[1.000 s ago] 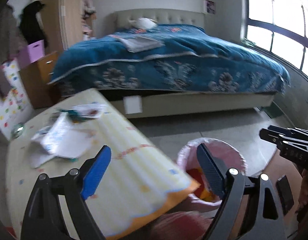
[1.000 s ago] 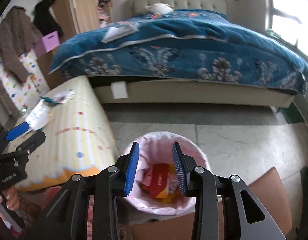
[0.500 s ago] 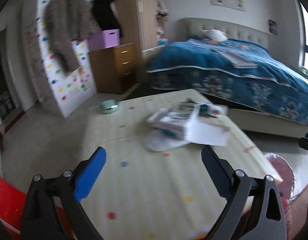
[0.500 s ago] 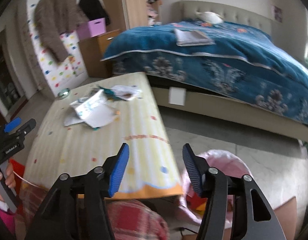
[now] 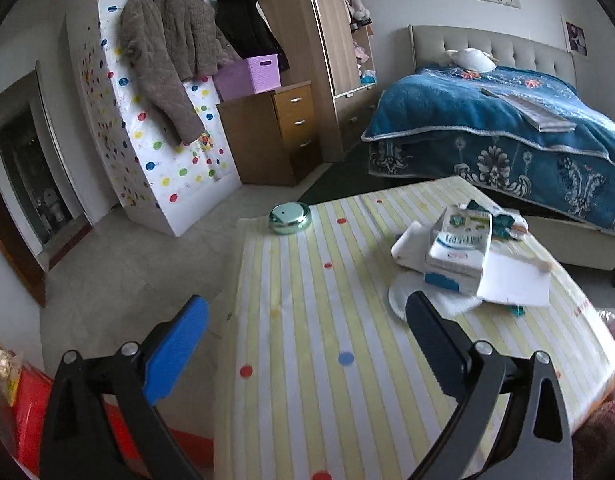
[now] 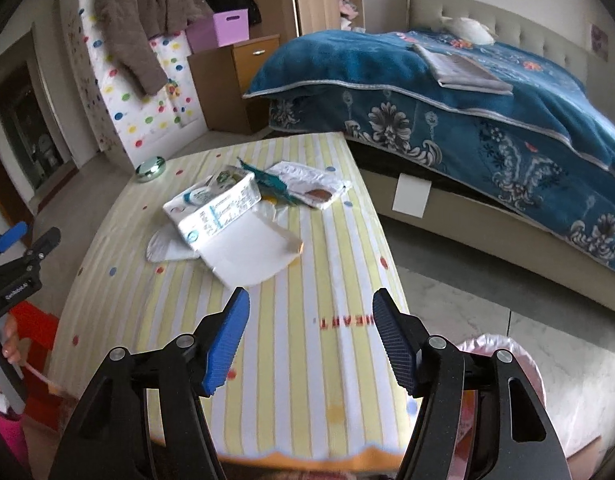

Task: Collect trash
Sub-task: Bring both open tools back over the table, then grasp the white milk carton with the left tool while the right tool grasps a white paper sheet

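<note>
A pile of trash lies on the striped table [image 6: 291, 344]: a white and blue carton [image 6: 217, 206] [image 5: 461, 248], a flat white tray [image 6: 251, 252], a crumpled white paper [image 6: 167, 246], a teal wrapper [image 6: 273, 184] and a white packet [image 6: 315, 186]. My right gripper [image 6: 311, 340] is open and empty above the table's near edge, short of the pile. My left gripper [image 5: 307, 344] is open and empty over the table's left side; it also shows in the right wrist view [image 6: 23, 240]. The pink-lined bin [image 6: 503, 392] stands on the floor at the table's right corner.
A small green round tin [image 5: 289, 218] sits at the table's far corner. A bed with a blue quilt [image 6: 467, 100] stands behind the table. A dotted white board [image 5: 155, 148], a wooden drawer unit [image 5: 275, 132] and a red object [image 5: 31, 412] are to the left.
Both grippers have swung left from the bin to over the table. The right gripper's jaws have opened wider. The trash pile has come into closer view.
</note>
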The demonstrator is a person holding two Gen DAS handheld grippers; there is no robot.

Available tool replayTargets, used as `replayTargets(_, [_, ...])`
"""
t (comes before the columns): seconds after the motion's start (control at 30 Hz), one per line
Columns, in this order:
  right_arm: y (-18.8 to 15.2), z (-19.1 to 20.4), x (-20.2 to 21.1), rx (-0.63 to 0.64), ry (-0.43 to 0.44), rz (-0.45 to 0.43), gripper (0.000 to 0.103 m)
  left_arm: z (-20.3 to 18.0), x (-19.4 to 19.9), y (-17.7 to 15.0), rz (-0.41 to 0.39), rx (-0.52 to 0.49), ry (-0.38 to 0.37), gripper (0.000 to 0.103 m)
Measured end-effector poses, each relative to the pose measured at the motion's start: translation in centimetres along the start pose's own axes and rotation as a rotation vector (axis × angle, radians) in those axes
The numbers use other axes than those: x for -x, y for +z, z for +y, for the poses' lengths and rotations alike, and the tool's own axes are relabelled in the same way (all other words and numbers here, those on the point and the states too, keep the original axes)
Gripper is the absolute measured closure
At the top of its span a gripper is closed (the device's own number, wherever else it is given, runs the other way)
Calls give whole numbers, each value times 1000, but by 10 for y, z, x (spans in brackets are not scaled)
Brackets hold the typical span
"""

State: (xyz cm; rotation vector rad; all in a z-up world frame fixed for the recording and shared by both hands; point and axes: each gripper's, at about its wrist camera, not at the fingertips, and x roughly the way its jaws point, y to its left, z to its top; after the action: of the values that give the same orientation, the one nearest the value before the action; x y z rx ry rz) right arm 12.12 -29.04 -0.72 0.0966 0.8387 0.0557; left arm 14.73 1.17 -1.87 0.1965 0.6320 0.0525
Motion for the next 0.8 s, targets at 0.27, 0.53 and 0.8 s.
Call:
replayTargets(0.27, [29,-15,-50,-9,15,24,39,-32,-38,0,70,-3,-155,7])
replayTargets(0.53, [57,-30,-98,-14,12,45,39,-97,-68,12,61,-91,-268,7])
replayTargets(0.8, [83,-46,-145,-45,30,70,38,-119,-109,21,119,-78,-318,7])
